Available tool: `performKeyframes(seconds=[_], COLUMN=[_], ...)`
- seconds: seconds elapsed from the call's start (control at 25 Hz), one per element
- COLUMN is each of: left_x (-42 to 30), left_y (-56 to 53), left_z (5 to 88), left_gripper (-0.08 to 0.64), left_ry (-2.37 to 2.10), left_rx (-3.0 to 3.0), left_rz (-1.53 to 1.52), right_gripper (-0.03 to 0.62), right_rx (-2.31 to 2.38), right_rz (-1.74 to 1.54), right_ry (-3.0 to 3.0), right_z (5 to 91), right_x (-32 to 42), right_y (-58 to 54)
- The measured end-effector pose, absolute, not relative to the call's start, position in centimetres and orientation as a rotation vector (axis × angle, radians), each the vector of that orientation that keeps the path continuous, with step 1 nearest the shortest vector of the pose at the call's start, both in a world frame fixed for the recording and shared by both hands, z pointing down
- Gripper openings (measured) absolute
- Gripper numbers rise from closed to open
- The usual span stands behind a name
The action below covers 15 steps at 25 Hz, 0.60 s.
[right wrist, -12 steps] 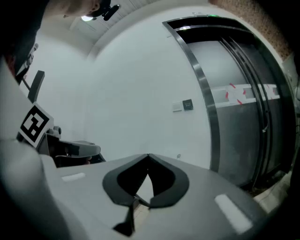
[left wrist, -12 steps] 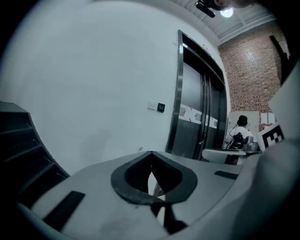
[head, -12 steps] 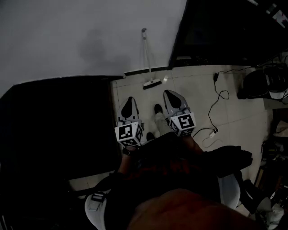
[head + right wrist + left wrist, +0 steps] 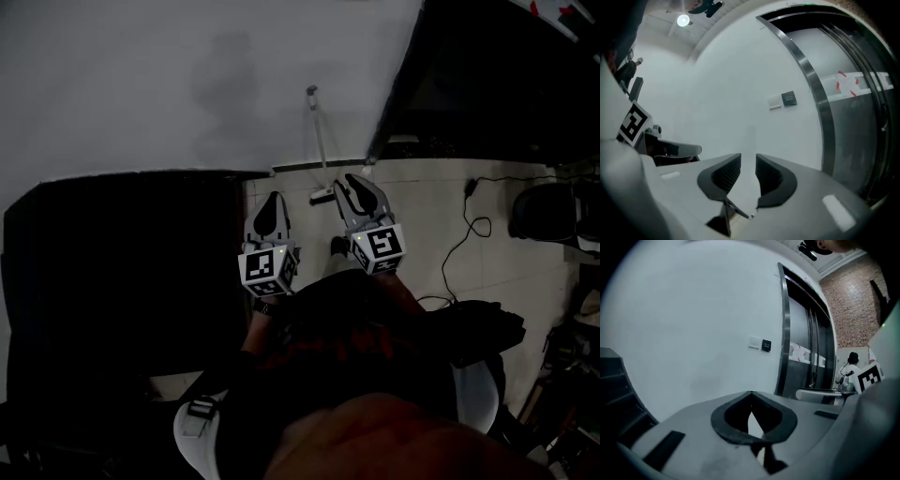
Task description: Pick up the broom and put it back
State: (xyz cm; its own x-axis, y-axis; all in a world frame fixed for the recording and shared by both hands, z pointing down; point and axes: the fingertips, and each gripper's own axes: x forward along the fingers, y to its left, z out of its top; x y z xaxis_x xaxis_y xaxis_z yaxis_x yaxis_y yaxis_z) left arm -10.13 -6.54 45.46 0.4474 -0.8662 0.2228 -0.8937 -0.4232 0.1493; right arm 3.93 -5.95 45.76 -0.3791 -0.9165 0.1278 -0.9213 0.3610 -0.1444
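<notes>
Thin grey long-handled broom (image 4: 320,141) leans against the white wall (image 4: 141,84), just beyond the parted, empty right tongs (image 4: 352,181); left tongs (image 4: 273,199) closed on nothing; a glancing touch on the handle could topple it.

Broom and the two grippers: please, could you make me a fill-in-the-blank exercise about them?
1. The broom leans against the white ____.
2. Its head rests on the tiled ____.
3. The right gripper grips nothing; its jaws are ____.
4. The left gripper holds nothing; its jaws are ____.
Missing words: wall; floor; open; shut.
</notes>
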Motion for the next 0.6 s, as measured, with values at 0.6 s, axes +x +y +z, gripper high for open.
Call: performKeyframes(seconds=[0.6], left_x=[-11.6], left_y=[-16.7], left_z=[45.0], left_gripper=[0.005], left_ry=[-1.631], left_rx=[2.401], left_rz=[0.209], right_gripper=[0.086], right_rx=[1.680], right_rz=[0.349], right_ry=[-2.563], right_z=[46.4], right_x=[4.0], right_y=[-17.9])
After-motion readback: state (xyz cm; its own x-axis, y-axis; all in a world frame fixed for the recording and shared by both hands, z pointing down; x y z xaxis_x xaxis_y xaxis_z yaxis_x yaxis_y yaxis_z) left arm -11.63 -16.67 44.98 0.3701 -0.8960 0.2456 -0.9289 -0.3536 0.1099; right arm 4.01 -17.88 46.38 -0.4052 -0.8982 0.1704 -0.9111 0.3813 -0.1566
